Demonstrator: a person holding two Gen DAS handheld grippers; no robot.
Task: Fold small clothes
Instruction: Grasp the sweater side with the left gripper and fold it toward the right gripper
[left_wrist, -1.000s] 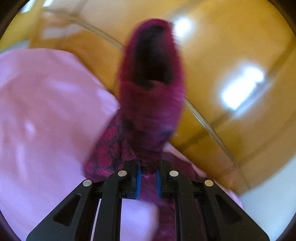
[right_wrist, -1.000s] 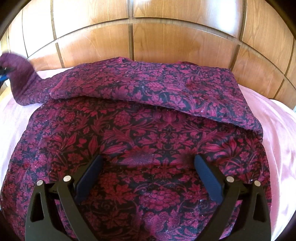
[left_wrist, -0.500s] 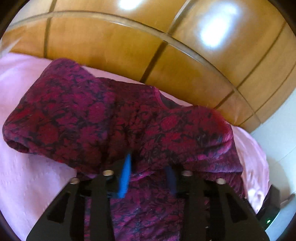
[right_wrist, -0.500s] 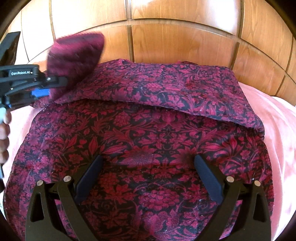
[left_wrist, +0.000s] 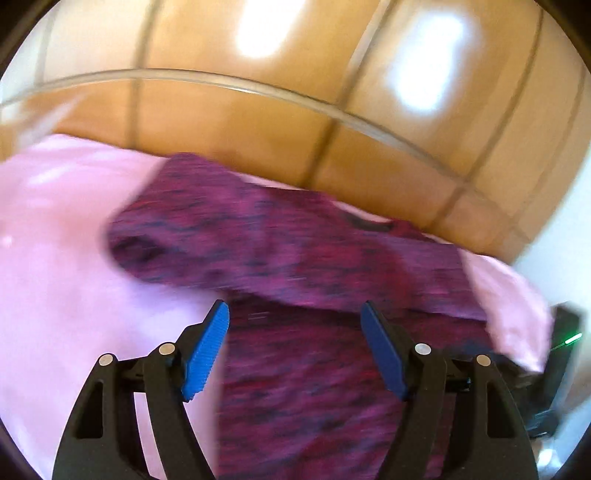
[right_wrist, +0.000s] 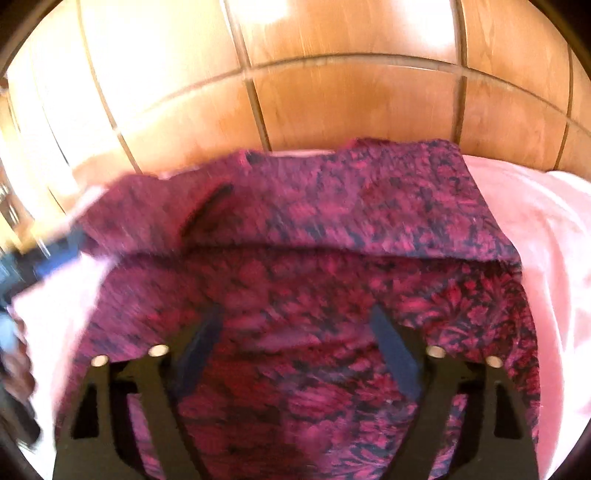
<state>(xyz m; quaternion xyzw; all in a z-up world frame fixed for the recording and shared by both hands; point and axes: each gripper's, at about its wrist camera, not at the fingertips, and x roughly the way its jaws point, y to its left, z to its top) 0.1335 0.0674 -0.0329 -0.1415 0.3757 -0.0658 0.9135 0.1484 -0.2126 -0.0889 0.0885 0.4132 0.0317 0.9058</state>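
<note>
Magenta floral garment (right_wrist: 314, 295) on pink bed sheet (left_wrist: 55, 295) against wooden headboard (right_wrist: 351, 110), sleeves and top edge folded inward, further folds judged outstanding; left gripper (left_wrist: 295, 350) and right gripper (right_wrist: 295, 350) above it, fingers spread, holding nothing.

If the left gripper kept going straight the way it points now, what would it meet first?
Probably the folded-over flap of the maroon floral garment, directly ahead of the open left gripper; the wooden headboard lies beyond. Blur leaves depth uncertain.
</note>
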